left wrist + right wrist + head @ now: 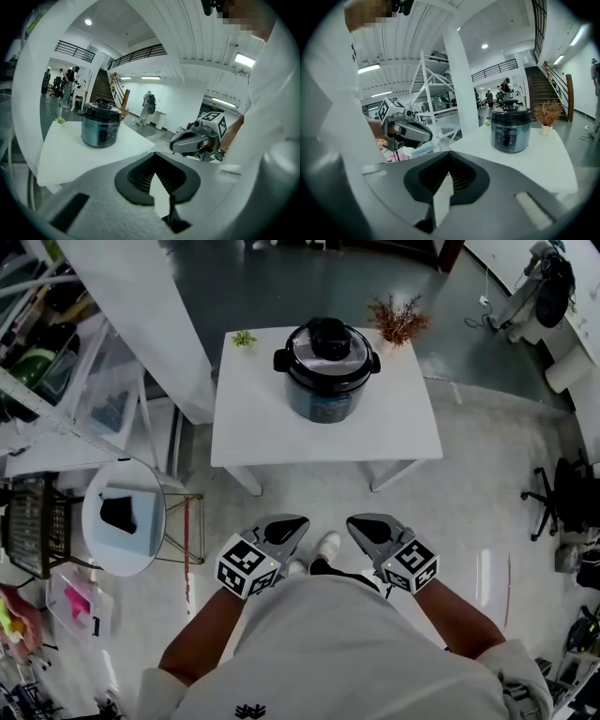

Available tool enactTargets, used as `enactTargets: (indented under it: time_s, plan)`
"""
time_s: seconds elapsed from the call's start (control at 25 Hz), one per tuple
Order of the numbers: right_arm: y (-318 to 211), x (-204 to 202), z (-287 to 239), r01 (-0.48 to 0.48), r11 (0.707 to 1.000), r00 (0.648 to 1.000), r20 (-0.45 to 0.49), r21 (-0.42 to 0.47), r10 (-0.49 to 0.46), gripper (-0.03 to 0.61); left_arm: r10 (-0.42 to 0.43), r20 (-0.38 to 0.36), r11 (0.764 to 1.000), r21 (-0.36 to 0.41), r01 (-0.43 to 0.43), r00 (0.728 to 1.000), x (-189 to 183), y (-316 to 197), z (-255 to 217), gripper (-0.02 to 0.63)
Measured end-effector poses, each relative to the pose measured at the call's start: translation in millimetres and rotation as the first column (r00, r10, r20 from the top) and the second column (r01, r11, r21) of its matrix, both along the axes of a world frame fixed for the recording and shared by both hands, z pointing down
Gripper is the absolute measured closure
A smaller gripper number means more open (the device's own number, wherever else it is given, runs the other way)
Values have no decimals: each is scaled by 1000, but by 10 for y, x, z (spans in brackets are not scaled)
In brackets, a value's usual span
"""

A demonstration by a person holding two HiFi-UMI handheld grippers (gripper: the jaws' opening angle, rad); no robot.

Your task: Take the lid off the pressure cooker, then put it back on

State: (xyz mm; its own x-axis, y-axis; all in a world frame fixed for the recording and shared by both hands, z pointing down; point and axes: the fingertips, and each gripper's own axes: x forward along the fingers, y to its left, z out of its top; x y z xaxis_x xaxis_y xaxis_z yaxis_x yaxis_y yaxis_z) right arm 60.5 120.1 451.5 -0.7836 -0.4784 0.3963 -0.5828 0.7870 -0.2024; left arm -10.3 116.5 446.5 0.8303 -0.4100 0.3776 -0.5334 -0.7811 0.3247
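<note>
The pressure cooker (326, 371) stands at the far side of a white table (281, 432), and its black lid (328, 341) sits on it. It also shows in the left gripper view (100, 124) and the right gripper view (510, 129). Both grippers hang close to the person's body, well short of the table's near edge. The left gripper (296, 522) is shut with nothing in it, its jaws (154, 161) pointing at the table. The right gripper (357, 521) looks the same, shut and empty (449, 161). Each gripper shows in the other's view, the right one (194, 139) and the left one (405, 130).
A small green plant (244, 337) and a dried reddish plant (398, 320) stand at the table's far corners. A round white side table (124, 517) and shelving (47, 362) are at the left. An office chair (562, 493) is at the right. People stand in the far background (65, 79).
</note>
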Motion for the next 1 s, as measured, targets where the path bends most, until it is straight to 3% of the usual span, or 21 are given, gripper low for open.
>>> enactTargets:
  time_s: [0.72, 1.0]
  plan:
    - [228, -78, -22, 22, 1000, 999, -31, 0, -22, 566, 6, 12, 1000, -12, -6, 1000, -116, 250, 70, 606]
    - [307, -115, 20, 28, 1000, 998, -49, -1, -28, 566, -19, 39, 999, 34, 18, 999, -350, 169, 56, 606]
